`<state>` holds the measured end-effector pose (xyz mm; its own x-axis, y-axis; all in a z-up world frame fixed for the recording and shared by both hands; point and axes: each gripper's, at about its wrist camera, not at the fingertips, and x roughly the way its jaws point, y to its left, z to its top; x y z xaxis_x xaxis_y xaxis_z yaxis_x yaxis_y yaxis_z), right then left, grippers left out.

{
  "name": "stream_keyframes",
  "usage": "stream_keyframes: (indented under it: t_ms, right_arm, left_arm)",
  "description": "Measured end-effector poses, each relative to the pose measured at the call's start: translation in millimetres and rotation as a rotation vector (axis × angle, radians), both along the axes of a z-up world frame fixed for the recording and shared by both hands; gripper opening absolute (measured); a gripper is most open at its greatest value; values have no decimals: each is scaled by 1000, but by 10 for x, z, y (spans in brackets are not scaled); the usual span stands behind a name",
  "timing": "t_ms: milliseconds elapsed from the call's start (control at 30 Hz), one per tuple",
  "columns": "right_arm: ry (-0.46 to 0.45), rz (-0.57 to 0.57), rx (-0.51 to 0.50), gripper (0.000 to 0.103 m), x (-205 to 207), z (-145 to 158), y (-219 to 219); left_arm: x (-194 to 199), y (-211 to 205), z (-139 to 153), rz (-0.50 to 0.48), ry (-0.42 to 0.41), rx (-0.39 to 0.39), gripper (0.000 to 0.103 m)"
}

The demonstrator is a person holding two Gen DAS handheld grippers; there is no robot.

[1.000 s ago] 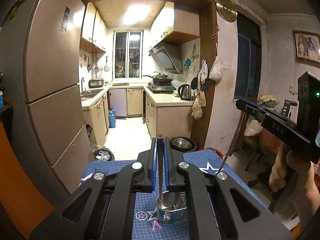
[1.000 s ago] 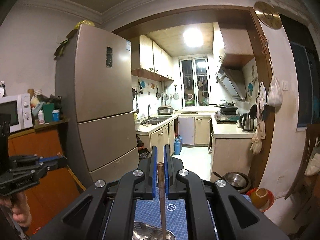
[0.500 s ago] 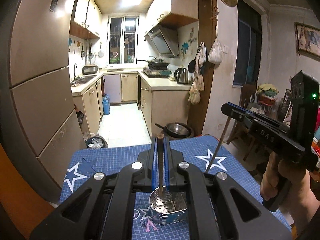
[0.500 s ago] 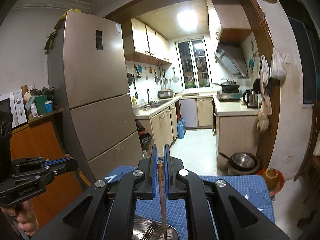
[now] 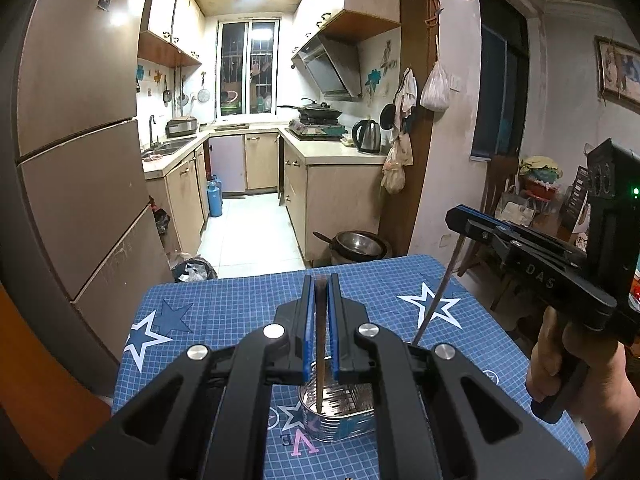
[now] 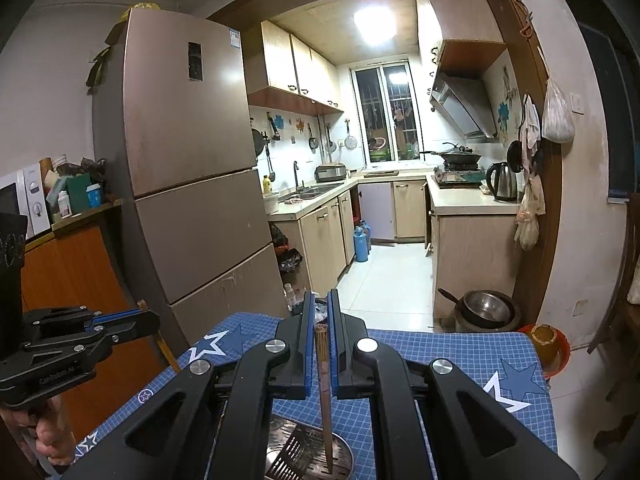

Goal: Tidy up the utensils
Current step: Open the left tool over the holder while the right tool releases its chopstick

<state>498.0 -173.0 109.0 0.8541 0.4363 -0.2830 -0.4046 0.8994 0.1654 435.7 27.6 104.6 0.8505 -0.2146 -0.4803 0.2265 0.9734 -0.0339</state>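
**Chopsticks lowered into the metal holder**

The counter [image 5: 224, 320], covered with a blue checked cloth printed with stars, carries a shiny metal utensil holder [image 5: 340, 420] near its front edge. In the right wrist view the holder's perforated insert can be seen from above, with what looks like a fork already lying in it.

The step in hand is judged to be the dropping of 2 chopsticks into that holder. It is best done with each stick kept close to upright, its lower tip brought inside the rim and near the bottom before anything is let go, so that no stick bounces out or tips the light holder. The 2 sticks should be released one at a time, and the tips kept clear of each other.

The left gripper [image 5: 320, 284] is closed tight on a brown chopstick [image 5: 320, 368], whose lower end is already inside the holder. The right gripper [image 6: 320, 300] is likewise clamped on a second chopstick [image 6: 325, 392], its tip reaching down into the holder. Each gripper is held in a person's hand [image 5: 560, 364].
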Motion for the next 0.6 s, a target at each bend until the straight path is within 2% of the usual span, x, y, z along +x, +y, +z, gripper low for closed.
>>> stream_keyframes:
  t_ms: [67, 133, 200, 300, 400, 533, 600]
  right_arm:
    - [0, 1, -4, 8, -9, -9, 0]
    - [-3, 2, -4, 21, -20, -13, -9]
    - [-9, -2, -2, 26, -38, -15, -24]
    - [-19, -6, 3, 27, -91, 4, -64]
    - [-35, -7, 5, 30, -198, 52, -98]
    - [-67, -2, 23, 37, -508, 139, -199]
    - [-87, 6, 39, 41, -803, 169, -280]
  left_arm:
    - [-2, -4, -6, -4, 1, 3, 6]
    - [2, -9, -12, -2, 2, 5, 7]
    - [12, -1, -4, 3, 1, 2, 15]
    - [-38, 30, 8, 16, -12, 1, 29]
    - [-130, 44, 44, 23, -24, 2, 34]
    - [-372, 72, 106, 21, -48, 0, 35]
    - [-628, 98, 141, 11, -73, 6, 42]
